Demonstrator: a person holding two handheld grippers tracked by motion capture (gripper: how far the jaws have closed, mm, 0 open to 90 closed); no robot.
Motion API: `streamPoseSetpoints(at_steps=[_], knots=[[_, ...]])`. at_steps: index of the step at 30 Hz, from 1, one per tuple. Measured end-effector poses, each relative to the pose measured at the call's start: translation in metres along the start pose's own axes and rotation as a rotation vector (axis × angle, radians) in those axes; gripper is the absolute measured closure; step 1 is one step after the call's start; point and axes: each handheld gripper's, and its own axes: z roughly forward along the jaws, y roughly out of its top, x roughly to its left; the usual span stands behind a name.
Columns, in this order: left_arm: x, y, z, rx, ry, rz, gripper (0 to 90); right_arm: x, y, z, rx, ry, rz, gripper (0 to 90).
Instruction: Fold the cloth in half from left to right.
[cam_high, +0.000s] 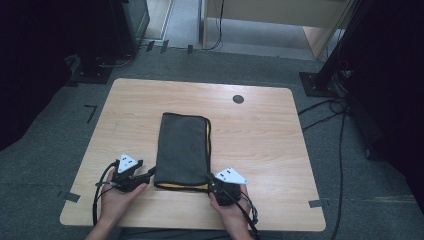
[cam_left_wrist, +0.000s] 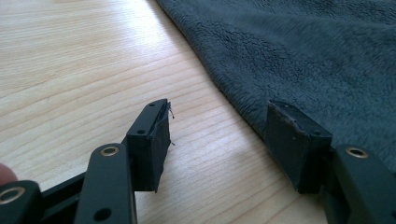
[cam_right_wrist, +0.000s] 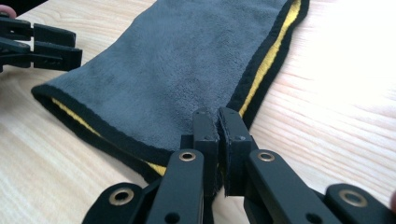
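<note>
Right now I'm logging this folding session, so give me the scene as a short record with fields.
surface: wooden table
item: folded grey towel, yellow inner face, black trim
towel position: middle of the table, long side running away from the person
left gripper: open, jaws straddling the towel's edge, nothing pinched
right gripper: shut at the towel's near right corner; whether cloth is pinched cannot be told

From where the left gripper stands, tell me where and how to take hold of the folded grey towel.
Grip the towel at its near left corner, by the black-trimmed edge. Come in low and level from the left, one jaw sliding under the stacked layers and one over them. The towel lies flat, so only its edges offer a bite. The left gripper stands open beside that edge; the right gripper is shut at the near right corner.
</note>
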Motion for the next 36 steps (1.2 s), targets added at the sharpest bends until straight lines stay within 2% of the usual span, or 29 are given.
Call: streamPoseSetpoints(at_steps=[5, 11, 16, 18, 23, 28, 31, 34, 36], knots=[[-0.004, 0.000, 0.000, 0.004, -0.021, 0.008, 40.6, -0.006, -0.005, -0.006, 0.015, -0.007, 0.008, 87.5], [-0.007, 0.001, 0.000, 0.010, -0.035, 0.017, 40.9, -0.009, -0.021, 0.009, 0.093, -0.004, 0.022, 87.3], [-0.009, 0.002, -0.002, -0.004, -0.063, -0.006, 40.8, -0.007, -0.022, 0.011, 0.093, -0.021, -0.017, 86.5], [-0.011, 0.002, -0.004, -0.012, -0.068, -0.001, 40.5, -0.007, -0.023, 0.011, 0.090, -0.025, -0.022, 85.8], [-0.013, 0.004, -0.010, -0.039, -0.076, -0.027, 40.4, -0.006, -0.023, 0.012, 0.085, -0.035, -0.027, 85.4], [-0.021, -0.003, -0.017, -0.024, -0.113, -0.033, 43.4, -0.006, -0.023, 0.013, 0.082, -0.038, -0.029, 85.2], [-0.026, -0.007, -0.021, -0.019, -0.132, -0.020, 43.8, -0.006, -0.023, 0.013, 0.079, -0.041, -0.030, 85.2], [-0.032, -0.012, -0.023, -0.004, -0.163, 0.010, 44.3, -0.007, -0.023, 0.014, 0.076, -0.035, -0.016, 85.1], [-0.034, -0.013, -0.020, 0.019, -0.167, 0.030, 46.5, -0.007, -0.023, 0.014, 0.080, -0.032, -0.007, 85.1]])
